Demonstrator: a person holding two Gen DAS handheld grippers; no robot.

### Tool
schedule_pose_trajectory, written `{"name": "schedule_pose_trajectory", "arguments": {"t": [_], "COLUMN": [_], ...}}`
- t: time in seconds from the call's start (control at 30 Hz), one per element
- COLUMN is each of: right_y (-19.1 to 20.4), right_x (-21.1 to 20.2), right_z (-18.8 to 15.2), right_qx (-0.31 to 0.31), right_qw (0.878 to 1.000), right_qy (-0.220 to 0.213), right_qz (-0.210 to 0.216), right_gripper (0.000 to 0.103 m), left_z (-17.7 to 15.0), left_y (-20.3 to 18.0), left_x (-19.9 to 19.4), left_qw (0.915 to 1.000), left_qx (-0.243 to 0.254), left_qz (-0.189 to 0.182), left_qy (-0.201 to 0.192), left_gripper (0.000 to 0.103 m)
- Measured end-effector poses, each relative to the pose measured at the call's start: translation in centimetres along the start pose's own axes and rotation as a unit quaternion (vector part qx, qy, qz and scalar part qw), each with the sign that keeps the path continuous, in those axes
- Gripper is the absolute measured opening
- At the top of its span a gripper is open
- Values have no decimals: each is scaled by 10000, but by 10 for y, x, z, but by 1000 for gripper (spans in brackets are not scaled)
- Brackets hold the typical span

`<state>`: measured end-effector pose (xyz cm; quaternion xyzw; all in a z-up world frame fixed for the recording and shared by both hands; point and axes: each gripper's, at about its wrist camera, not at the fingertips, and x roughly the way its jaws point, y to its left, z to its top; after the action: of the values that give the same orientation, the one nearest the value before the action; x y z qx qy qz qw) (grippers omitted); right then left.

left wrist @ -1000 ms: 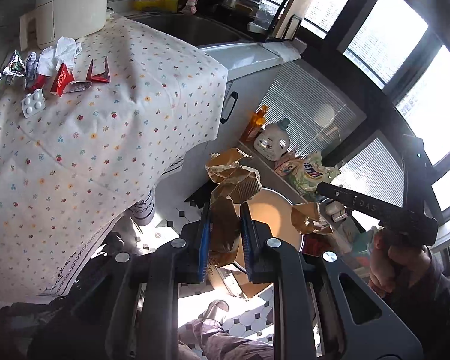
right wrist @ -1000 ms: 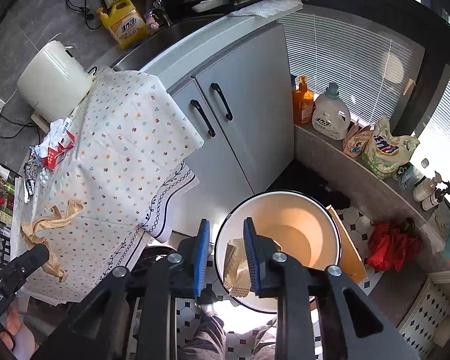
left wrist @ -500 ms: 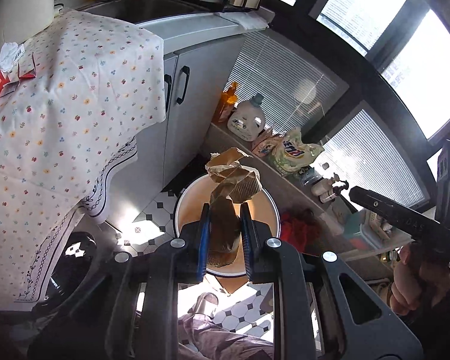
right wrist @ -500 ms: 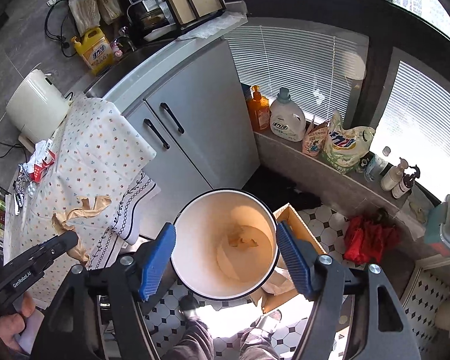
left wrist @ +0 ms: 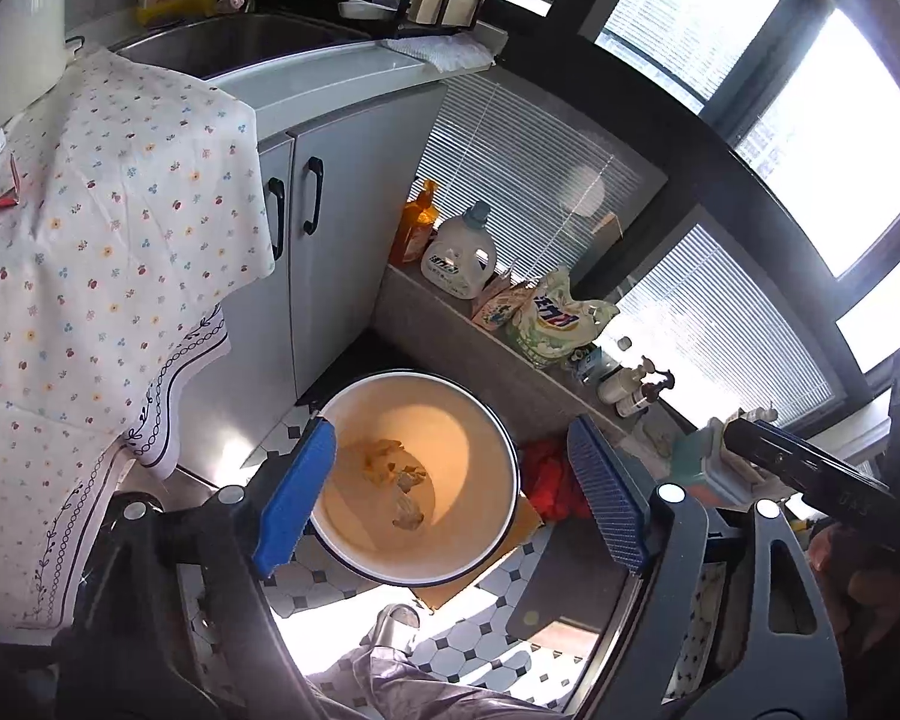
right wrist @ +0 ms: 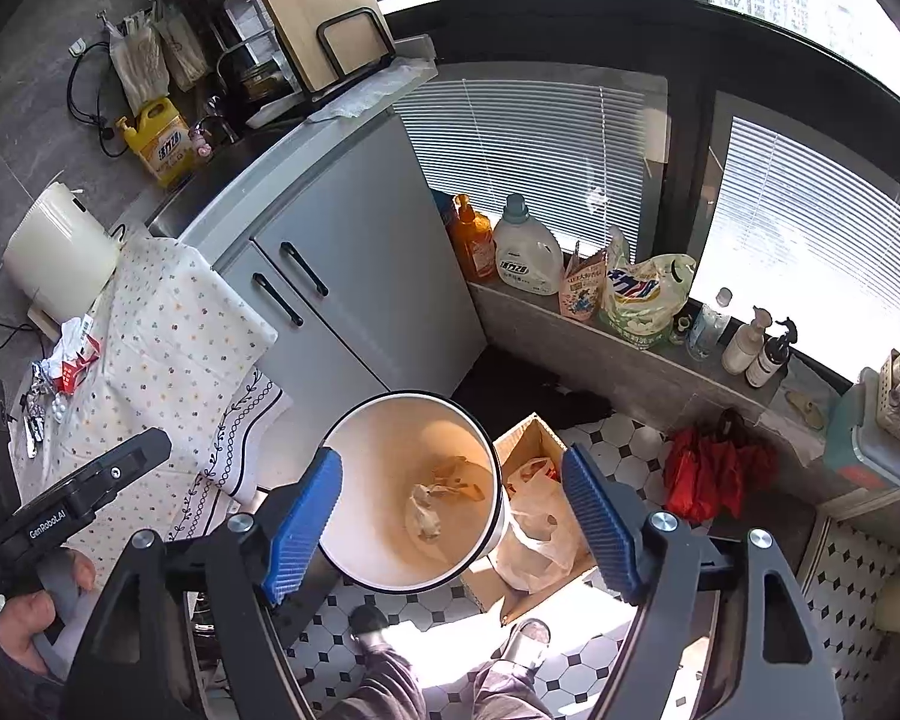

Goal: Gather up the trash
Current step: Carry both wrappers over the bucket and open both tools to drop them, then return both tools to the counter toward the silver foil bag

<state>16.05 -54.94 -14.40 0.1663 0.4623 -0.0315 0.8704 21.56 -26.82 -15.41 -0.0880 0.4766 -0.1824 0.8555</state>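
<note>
A white trash bin (left wrist: 498, 450) with a dark rim stands on the tiled floor; it also shows in the right wrist view (right wrist: 492, 516). Crumpled brown paper (left wrist: 399, 480) lies at its bottom, seen too in the right wrist view (right wrist: 444, 495). My left gripper (left wrist: 450, 495) is open and empty above the bin. My right gripper (right wrist: 453, 519) is open and empty above the bin too. More trash (right wrist: 66, 360), red and white wrappers and foil, lies on the floral tablecloth (right wrist: 174, 348).
A grey cabinet (right wrist: 354, 276) stands beside the table. A cardboard box with a plastic bag (right wrist: 534, 516) sits right of the bin. Detergent bottles (right wrist: 525, 255) line a low ledge. A red cloth (right wrist: 714, 468) lies on the floor. My feet (right wrist: 444, 630) are below.
My left gripper opened and the brown paper dropped into the bin. My right gripper opened earlier and let its paper fall in. Both grippers moved from the table to over the bin.
</note>
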Motion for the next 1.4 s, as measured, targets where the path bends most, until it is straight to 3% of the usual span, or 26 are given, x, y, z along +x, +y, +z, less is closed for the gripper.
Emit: {"name": "schedule_pose_trajectory", "arguments": {"t": [0.17, 0.43, 0.73, 0.93, 1.2, 1.4], "right_y": [25, 99, 200, 260, 326, 370], "right_x": [-1, 7, 12, 15, 22, 42], "right_z": [8, 21, 23, 26, 32, 36], "right_qx": [-154, -652, -1430, -1882, -2040, -2027], "right_qw": [9995, 9938, 9771, 9656, 9616, 9635], "right_qy": [-164, -145, -91, -114, -197, -105], "right_qz": [239, 885, 1572, 1790, 1824, 1748], "right_gripper": [94, 95, 95, 95, 95, 95], "left_z": [2, -7, -31, -38, -30, -18], "left_y": [29, 91, 160, 203, 279, 338], "left_x": [-34, -105, -172, -204, -231, -245], "left_qw": [9983, 9857, 9600, 9465, 9301, 9232], "left_qx": [-247, -805, -1599, -1885, -2281, -2358], "left_qz": [431, 1221, 1853, 2051, 2214, 2319], "left_qy": [-307, -839, -1362, -1628, -1842, -1959], "left_gripper": [94, 97, 97, 97, 97, 97]}}
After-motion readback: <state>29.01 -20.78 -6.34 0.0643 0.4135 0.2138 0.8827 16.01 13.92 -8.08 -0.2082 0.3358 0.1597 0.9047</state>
